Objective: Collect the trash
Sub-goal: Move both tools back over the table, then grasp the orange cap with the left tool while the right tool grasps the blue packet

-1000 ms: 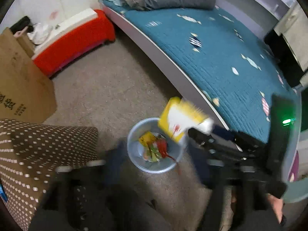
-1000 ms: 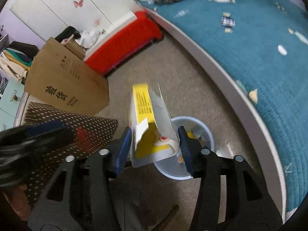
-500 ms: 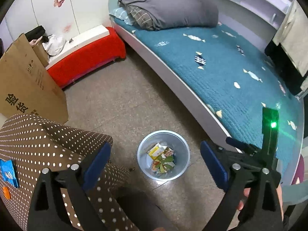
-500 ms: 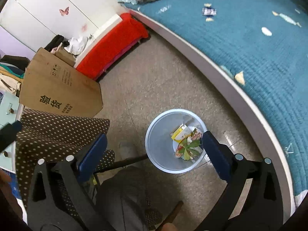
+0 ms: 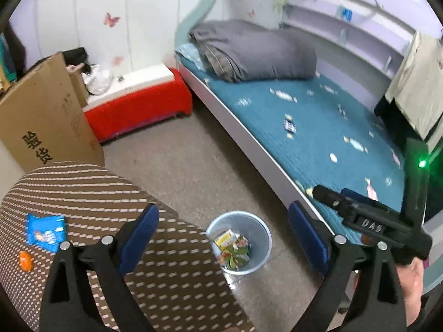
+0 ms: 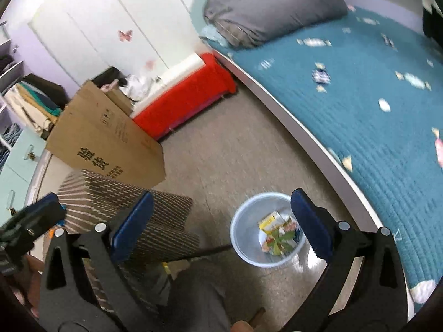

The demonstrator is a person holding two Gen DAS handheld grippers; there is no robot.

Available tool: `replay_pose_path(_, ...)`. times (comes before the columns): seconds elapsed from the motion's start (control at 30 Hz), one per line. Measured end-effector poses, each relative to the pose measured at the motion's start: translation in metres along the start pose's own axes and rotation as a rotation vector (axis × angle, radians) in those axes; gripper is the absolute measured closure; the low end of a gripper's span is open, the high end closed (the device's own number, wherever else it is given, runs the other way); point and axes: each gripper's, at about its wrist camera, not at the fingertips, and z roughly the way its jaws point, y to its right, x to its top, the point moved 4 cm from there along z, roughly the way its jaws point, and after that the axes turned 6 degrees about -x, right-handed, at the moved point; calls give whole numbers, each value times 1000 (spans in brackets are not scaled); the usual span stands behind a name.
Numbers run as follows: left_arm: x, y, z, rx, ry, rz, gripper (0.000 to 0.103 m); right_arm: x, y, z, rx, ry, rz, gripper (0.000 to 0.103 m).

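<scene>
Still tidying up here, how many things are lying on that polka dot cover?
2: a blue packet near the dotted cover's left edge, and a small orange thing just below it. Others may be hidden behind the gripper.

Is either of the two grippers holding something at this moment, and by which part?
Nothing is held. The left gripper and the right gripper both stand open and empty above the pale blue plastic bin.

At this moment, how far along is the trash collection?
Done: a yellow box and wrappers lie in the bin on the floor. In hand: nothing; the left gripper and right gripper are open and empty. Left: a blue packet and an orange item on the dotted cloth.
</scene>
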Motion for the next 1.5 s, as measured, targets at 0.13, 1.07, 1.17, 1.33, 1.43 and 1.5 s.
replay_pose_path(0.13,-5,-25,-38,43,79,-22,9,8,-48,-23,45,49,-76,6)
replay_pose_path(1.07,-117,-250,-126,316,105,-150,8,-84,-309,29,258,-87,-644,6)
replay_pose_path(1.17,-120,-266,-115,317,72,-162,8,-88,-314,44,258,-108,-655,6)
replay_pose_path(1.33,-117,-279,-94,284,20,-167,10,-92,-321,60,255,-136,-705,6)
replay_pose_path(1.43,-118,-281,-81,240,-14,-166,38,-94,-331,71,242,-143,-758,6)
replay_pose_path(1.5,-118,-282,-78,237,-9,-153,47,-95,-338,79,236,-147,-791,6)
